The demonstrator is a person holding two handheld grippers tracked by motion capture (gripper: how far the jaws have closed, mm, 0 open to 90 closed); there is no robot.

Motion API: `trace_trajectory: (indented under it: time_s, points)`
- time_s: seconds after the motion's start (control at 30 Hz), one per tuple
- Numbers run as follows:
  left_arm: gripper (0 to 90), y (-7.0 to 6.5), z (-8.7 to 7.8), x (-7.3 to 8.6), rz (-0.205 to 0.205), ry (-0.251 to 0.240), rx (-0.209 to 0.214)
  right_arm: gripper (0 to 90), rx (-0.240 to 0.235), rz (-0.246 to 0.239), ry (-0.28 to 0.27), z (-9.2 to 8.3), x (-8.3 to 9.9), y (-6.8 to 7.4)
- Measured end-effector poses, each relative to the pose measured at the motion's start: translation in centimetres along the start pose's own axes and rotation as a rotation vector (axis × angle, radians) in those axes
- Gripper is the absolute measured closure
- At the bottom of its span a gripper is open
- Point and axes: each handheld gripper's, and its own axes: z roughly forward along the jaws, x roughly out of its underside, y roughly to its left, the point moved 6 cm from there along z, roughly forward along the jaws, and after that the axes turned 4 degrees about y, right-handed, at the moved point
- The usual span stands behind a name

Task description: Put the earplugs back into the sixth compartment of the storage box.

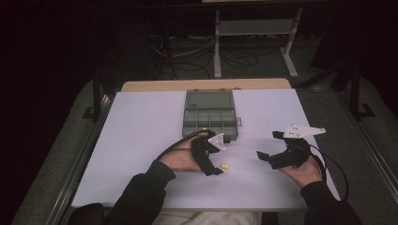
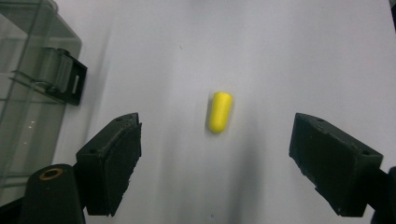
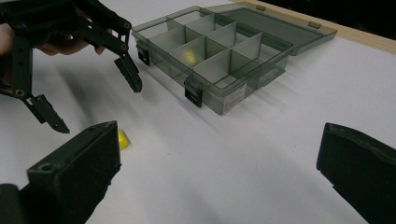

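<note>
A small yellow earplug [image 1: 224, 166] lies on the white table [image 1: 141, 140], just in front of the person. My left gripper [image 1: 220, 157] hovers over it, open. In the left gripper view the earplug [image 2: 220, 111] lies on its side between and a little beyond the wide-apart jaws of that gripper [image 2: 219, 163], untouched. My right gripper [image 1: 266, 144] is held open to the right, with nothing between its jaws. In the right gripper view, the earplug [image 3: 123, 139] peeks out behind the left jaw of my right gripper [image 3: 219, 172], and the left gripper [image 3: 95, 105] hangs above it.
A grey clear compartment box [image 1: 209, 117] stands open at the table's middle, lid laid back on the far side. A yellow piece [image 3: 189, 56] sits in one compartment of the box [image 3: 224, 60]. Its front latch [image 2: 63, 79] is near the left gripper.
</note>
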Motion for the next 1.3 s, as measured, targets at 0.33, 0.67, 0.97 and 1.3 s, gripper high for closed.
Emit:
trace_trajectory:
  time_s: [0.33,0.67,0.97,1.3]
  points:
    - [27.7,-0.3,1.1,-0.2,0.011,-0.015,0.028,0.0,-0.001,-0.002,0.004,0.1,0.0,0.0]
    - [45.7,-0.4,1.5,-0.5,0.039,-0.023,0.037,0.0,-0.003,-0.003,0.004,0.1,0.0,0.0]
    - [69.5,-0.1,2.0,-0.6,0.048,-0.023,0.054,0.0,0.000,-0.004,0.002,0.1,0.0,0.0]
    - [81.3,-0.1,1.9,-0.6,0.056,-0.003,0.052,0.0,-0.001,-0.005,0.002,0.1,0.0,0.1]
